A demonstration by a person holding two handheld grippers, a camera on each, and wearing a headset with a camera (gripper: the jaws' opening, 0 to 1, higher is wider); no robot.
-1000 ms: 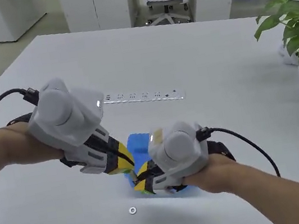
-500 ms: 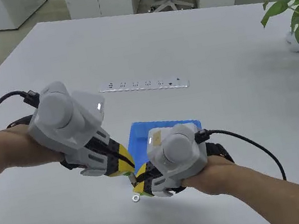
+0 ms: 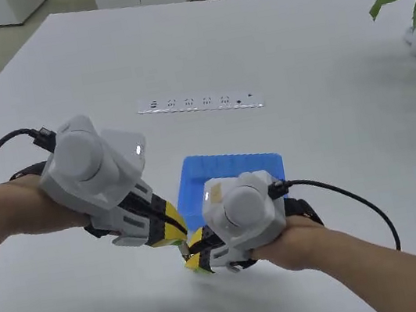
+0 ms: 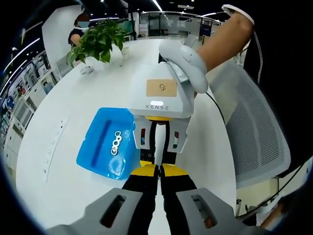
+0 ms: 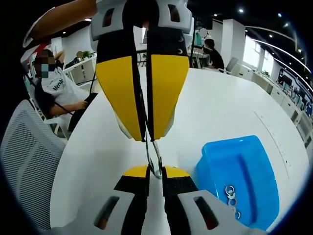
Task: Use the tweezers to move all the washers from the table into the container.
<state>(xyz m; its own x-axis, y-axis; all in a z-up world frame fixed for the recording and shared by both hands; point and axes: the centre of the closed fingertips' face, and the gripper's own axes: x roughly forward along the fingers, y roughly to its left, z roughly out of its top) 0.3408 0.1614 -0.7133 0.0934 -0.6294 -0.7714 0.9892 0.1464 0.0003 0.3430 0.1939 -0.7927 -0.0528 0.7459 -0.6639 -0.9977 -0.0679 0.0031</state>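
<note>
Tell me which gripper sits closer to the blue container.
The right gripper: in the head view its body overlaps the near edge of the blue container, while the left gripper sits off its left corner.

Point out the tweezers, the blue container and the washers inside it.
tweezers (image 5: 150, 154): right gripper view, on a thin metal arm.
blue container (image 3: 233, 166): head view, bare floor near far rim.
washers (image 4: 116, 144): left gripper view, middle of the row.
</note>
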